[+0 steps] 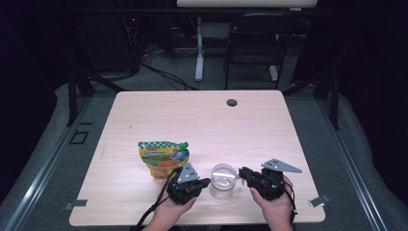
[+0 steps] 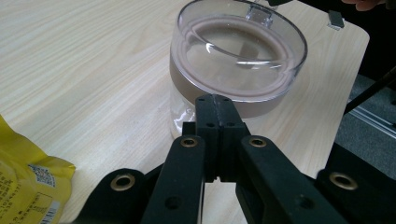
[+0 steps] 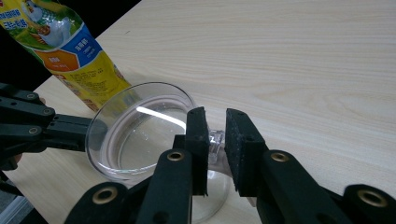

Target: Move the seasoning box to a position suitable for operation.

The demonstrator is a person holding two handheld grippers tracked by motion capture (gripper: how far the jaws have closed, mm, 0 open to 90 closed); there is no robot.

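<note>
We see the jar [image 1: 223, 181] near the table [image 1: 202, 115] edge at 6 o'clock. Left gripper [image 1: 206, 182] is closed at its side, empty; right gripper [image 3: 216, 140] pinches its lid tab [image 3: 215, 138]. Pouch [image 1: 163, 158] lies at 10 o'clock.

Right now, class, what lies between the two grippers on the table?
The clear jar stands between the left gripper and the right gripper, as the high view shows. The left jaws are shut by its side; the right jaws pinch a small tab at its rim.
</note>
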